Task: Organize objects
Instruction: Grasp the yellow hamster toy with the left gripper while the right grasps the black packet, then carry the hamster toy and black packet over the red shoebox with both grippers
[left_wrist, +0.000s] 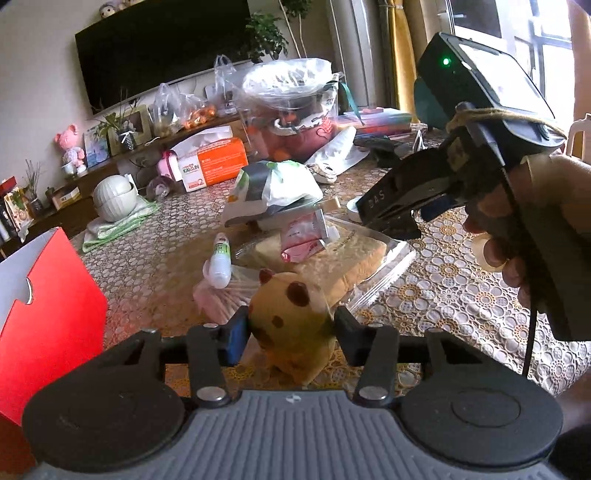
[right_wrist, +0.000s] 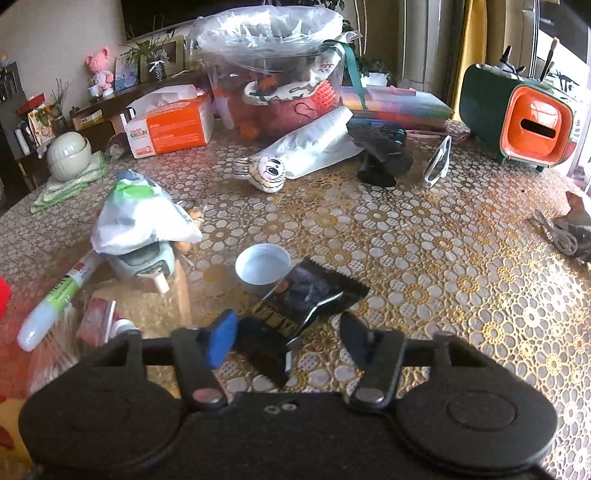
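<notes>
The lace-patterned table fills both views, cluttered edge to edge, with a red box standing at its left. Up at the back sits the orange tissue box, and nearer, a bagged loaf of bread. The left gripper has its fingers closed onto a yellow spotted plush toy, pads pressing both sides (it stands on the table just before the bread). The right gripper is spread wide, a black snack packet lying between its fingers, ungripped, just beside a small white cup.
</notes>
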